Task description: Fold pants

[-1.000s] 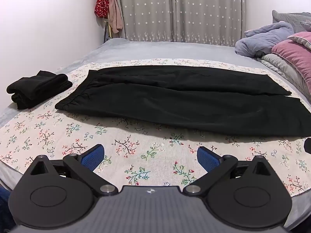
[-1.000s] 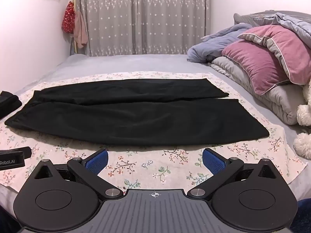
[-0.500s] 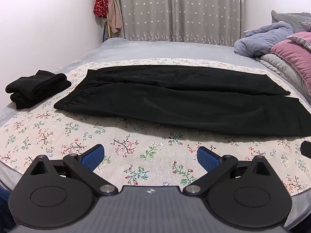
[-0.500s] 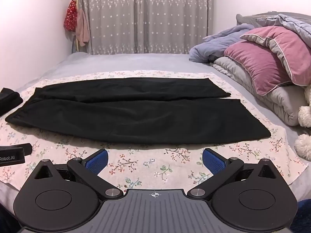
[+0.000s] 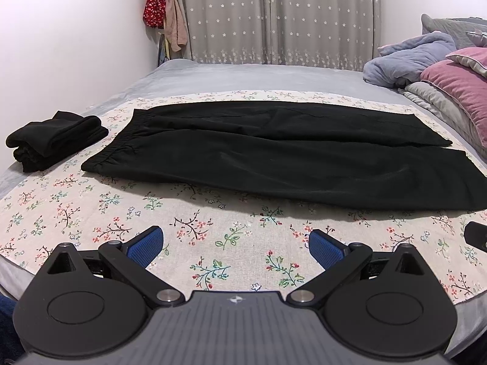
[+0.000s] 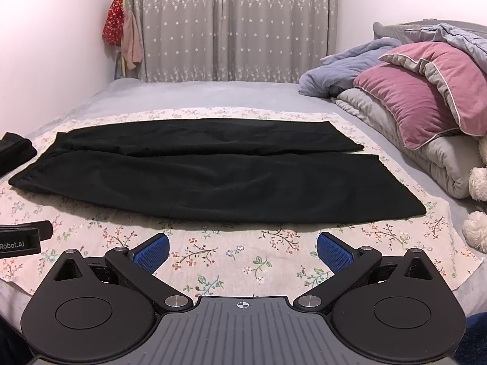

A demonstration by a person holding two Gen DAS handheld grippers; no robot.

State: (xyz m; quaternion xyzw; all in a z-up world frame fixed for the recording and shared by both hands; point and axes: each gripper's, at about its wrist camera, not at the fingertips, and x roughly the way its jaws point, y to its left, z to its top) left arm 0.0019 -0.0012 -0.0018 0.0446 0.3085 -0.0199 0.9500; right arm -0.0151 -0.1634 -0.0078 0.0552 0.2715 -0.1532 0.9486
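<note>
Black pants point(image 5: 274, 155) point(image 6: 213, 176) lie flat and full length on a floral cloth point(image 5: 213, 243) point(image 6: 231, 252) spread over the bed, waistband to the left, leg ends to the right. The two legs lie side by side, the far one slightly overlapped by the near one. My left gripper point(image 5: 236, 245) hovers open above the cloth, in front of the waist half. My right gripper point(image 6: 242, 251) is open too, in front of the leg half. Both stand short of the pants' near edge with nothing between their blue pads.
A folded black garment point(image 5: 54, 140) point(image 6: 13, 150) sits at the cloth's left end. Pillows and bedding point(image 6: 426, 100) pile up on the right, with a white plush toy point(image 6: 478, 206) near the cloth's corner. Each gripper's tip point(image 5: 476, 235) point(image 6: 24, 237) shows in the other's view.
Both views have crept slightly forward and tilted a little; the pants have not moved and both grippers stay open.
</note>
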